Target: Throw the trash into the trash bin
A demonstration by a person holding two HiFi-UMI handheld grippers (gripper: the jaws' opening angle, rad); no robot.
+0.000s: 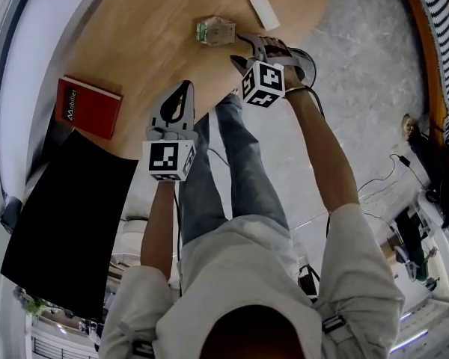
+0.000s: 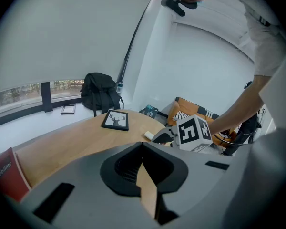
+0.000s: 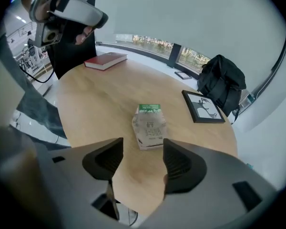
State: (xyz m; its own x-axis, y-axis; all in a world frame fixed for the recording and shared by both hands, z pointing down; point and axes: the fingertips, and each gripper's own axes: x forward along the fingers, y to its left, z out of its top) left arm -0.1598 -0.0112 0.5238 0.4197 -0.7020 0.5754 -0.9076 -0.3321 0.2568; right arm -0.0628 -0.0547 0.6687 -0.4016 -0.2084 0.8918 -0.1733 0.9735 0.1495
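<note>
Plainly the trash here is the crumpled carton, which lies on its side on the round wooden table, near the table's lower right edge in the head view and at mid-frame in the right gripper view. It lies flat and alone, touching nothing else, so it is free to be taken from the side.

In the right gripper view its long axis runs up and down the frame, with the green end pointing to the top, away from the jaws. In the head view that same axis runs left to right, with the green end at the left.

The right gripper sits just below the carton in its own view. Its jaws stand wide apart with only bare tabletop between them, and the gap lines up with the carton's near end. I judge this is set up to close across the carton's narrow width.

The left gripper hangs back at the lower left. Its jaws are closed together on nothing, so it seems merely kept out of the way.

Farther out are a red book at the left, a small white block at the top, and a framed deer picture and a black backpack at the right. I cannot make out a trash bin.
</note>
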